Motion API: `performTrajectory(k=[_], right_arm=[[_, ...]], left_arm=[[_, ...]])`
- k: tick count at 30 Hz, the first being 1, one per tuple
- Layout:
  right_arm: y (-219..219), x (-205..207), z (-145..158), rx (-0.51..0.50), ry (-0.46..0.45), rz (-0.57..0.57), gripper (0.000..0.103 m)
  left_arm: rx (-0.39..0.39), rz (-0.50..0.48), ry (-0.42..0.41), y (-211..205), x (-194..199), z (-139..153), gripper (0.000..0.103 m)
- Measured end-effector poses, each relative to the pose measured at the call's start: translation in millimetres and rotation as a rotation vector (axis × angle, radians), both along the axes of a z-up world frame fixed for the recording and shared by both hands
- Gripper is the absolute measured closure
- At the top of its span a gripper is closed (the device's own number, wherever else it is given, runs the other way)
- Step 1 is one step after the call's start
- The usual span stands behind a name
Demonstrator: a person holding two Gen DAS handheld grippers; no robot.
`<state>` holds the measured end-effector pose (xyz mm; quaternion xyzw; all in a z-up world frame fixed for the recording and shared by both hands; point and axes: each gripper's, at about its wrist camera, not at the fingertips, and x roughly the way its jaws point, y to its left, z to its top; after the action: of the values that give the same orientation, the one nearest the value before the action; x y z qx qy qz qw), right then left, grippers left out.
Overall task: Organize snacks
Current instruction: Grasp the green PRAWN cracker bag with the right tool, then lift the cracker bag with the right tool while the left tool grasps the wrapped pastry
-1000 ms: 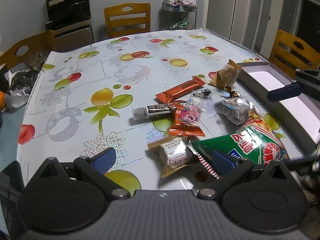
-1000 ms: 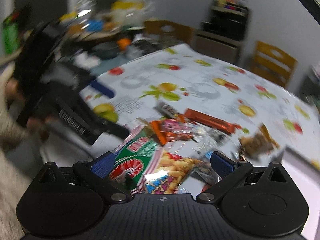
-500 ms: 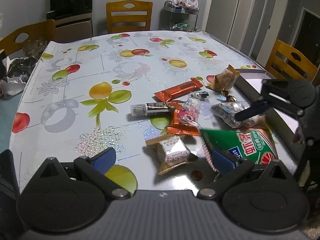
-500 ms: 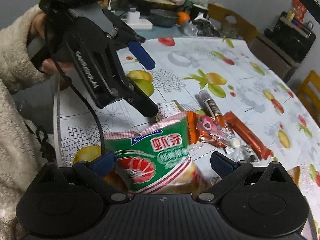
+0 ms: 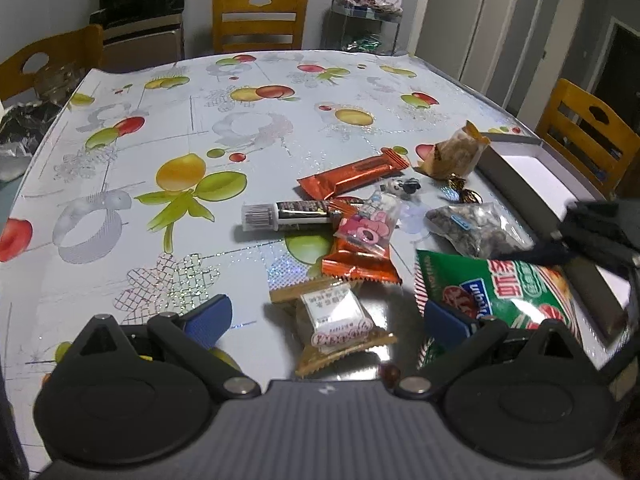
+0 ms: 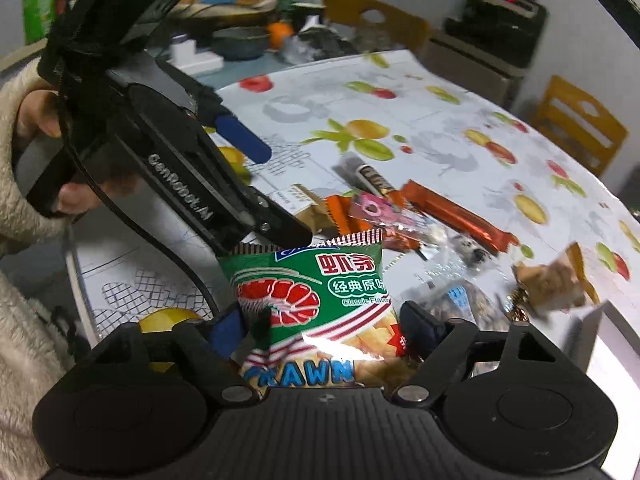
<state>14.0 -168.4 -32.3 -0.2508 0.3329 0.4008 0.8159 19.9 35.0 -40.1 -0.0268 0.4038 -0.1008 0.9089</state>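
Right gripper (image 6: 322, 326) jaws are closing, w/ the green prawn-cracker bag (image 6: 320, 292) seen between the blue pads; pads sit at the bag's sides, firm pressing can't be confirmed. Bag top edge is touched by one finger of the left gripper (image 6: 256, 188), held in a hand (image 6: 36, 116) w/ a fluffy sleeve, up-left of the right gripper.

Left gripper's own view: jaws (image 5: 328, 318) stand wide apart, nothing gripped. A small gold-wrapped pastry (image 5: 338, 326) lies on the table (image 5: 120, 160) between the pads, untouched.

Container: a shallow grey box w/ white inside (image 5: 548, 176) is seen to the right of the left gripper, at the table's right edge; visible part of its inside holds nothing, the near part is hidden by the right gripper.

Other snacks, ahead of the left gripper, largest to smaller:
- green bag, just right of the right pad, partly over the box edge
- clear pack of dark seeds (image 5: 476, 228), beyond the bag
- long orange bar (image 5: 354, 174), further ahead
- brown pastry pack (image 5: 456, 156), near the box corner
- orange pack (image 5: 360, 260) w/ a pink-bear pack (image 5: 366, 228) on it
- black-and-white tube (image 5: 288, 216), left of those
- small panda sweet (image 5: 402, 188), beside the bar
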Motion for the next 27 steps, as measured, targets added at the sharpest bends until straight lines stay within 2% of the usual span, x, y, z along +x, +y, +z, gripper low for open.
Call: performTrajectory(k=[6, 10, 14, 19, 27], right_arm=[[-12.6, -2.4, 0.6, 0.077, 0.02, -0.112, 0.033], [-24.0, 0.7, 6.0, 0.138, 0.059, -0.18, 0.036], [-28.3, -1.0, 11.8, 0.153, 0.032, -0.206, 0.038], [-31.9, -7.0, 14.6, 0.146, -0.004, -0.228, 0.038], [-50.7, -4.9, 25.3, 0.213, -0.029, -0.314, 0.038]], left_arm=[[-0.019, 0.085, -0.015, 9.2, 5.3, -1.4, 0.0], [-0.018, 0.087, -0.018, 9.9, 7.5, -2.1, 0.0], [-0.027, 0.078, -0.018, 8.8, 7.2, -4.5, 0.0], [-0.036, 0.092, -0.03, 10.7, 6.1, -4.4, 0.008], [0.001, 0.068, -0.019, -0.1, 5.4, -8.8, 0.019]])
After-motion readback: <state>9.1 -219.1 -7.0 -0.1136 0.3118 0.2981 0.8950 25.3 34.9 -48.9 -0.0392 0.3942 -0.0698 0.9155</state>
